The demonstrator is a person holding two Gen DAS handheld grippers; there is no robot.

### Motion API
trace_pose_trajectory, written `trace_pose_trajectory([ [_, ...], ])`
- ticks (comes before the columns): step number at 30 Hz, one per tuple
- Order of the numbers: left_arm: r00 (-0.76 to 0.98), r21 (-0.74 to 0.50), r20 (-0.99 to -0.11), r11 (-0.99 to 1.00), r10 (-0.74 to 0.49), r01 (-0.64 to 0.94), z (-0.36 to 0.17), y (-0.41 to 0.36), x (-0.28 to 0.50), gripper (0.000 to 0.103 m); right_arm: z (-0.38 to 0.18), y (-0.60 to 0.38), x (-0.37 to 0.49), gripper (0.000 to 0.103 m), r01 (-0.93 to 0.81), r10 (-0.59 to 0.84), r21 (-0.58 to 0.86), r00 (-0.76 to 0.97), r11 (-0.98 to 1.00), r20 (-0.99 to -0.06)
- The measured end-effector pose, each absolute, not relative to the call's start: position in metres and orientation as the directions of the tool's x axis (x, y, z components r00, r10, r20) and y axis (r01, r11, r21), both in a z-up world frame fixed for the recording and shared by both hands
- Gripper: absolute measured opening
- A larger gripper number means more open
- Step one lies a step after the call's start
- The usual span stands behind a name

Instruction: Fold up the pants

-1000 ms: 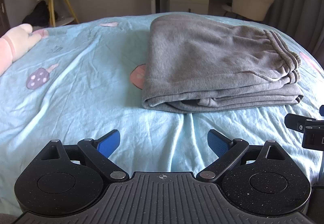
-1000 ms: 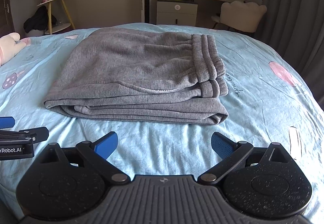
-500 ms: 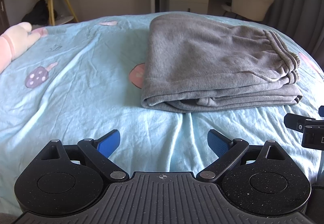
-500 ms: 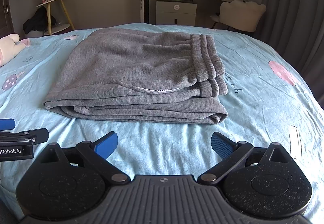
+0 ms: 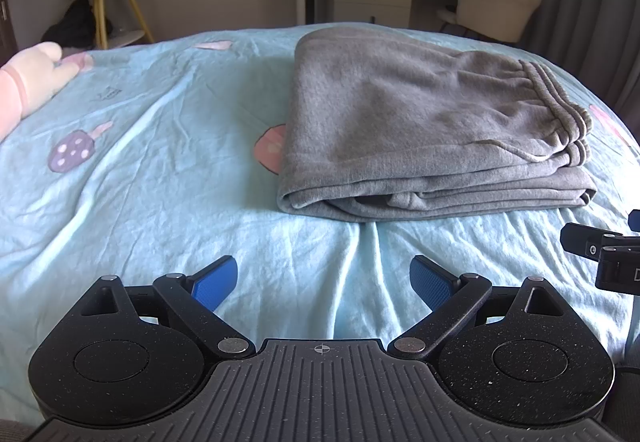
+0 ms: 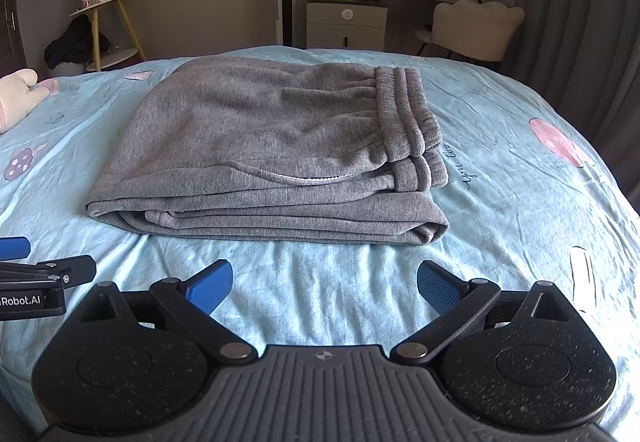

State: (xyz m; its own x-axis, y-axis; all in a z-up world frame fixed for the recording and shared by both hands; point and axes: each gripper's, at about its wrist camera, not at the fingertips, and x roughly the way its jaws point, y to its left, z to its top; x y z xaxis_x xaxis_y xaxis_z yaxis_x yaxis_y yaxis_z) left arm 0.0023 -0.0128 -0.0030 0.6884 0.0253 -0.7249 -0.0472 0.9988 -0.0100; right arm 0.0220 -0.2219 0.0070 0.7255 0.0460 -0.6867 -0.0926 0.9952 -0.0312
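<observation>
Both the left gripper (image 5: 324,284) and right gripper (image 6: 325,288) hover with fingers spread, grasping nothing. Ahead, folded grey sweatpants (image 6: 272,146) lie on the light-blue bedsheet (image 5: 160,202); a pink plush toy (image 5: 28,86) lies well left.

Both wrist views sit low over the near edge of the bed (image 5: 120,202), facing across it toward the far wall. Left view stands left of the right view; each catches the other's gripper at its frame edge. Shared ground: folded pants (image 5: 420,134) (image 6: 272,146), centred in right view, right of centre in left.
</observation>
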Motion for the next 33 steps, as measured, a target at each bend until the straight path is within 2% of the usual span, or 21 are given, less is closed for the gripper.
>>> trace_pose_trajectory([
  [33,0.687,-0.038,-0.727,0.999,-0.01,-0.025,-0.003,-0.0125,0.0021,0.098,0.0081,-0.222,0.0213,0.099,-0.09,0.048,-0.026,0.726,0.996,-0.686],
])
